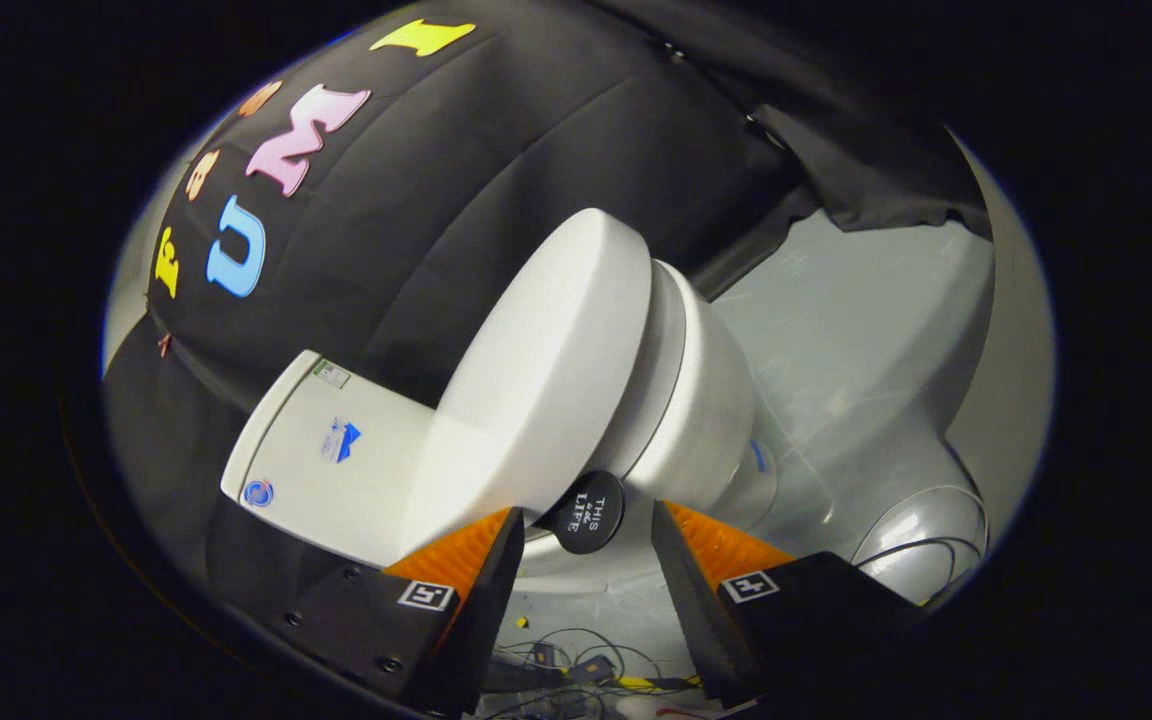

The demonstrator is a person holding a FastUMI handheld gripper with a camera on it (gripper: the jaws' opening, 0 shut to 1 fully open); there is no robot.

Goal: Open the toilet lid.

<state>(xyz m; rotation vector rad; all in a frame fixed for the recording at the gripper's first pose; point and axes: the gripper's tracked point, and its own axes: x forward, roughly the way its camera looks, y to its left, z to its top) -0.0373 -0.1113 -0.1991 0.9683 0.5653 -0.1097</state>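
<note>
With jaws spread, gripper [586,530] straddles black round tab [587,513] at toilet lid [536,390] edge, no contact visible. Lid part-raised off bowl [706,420], just ahead of fingers. Tank [326,450] left, grey floor [836,330] right, cables [556,670] near.

White toilet lid [546,380] sits mid-frame, lifted a bit off the bowl [706,420], with a gap showing along its edge. Round black tab [588,512] sticks out at its lower rim.
</note>
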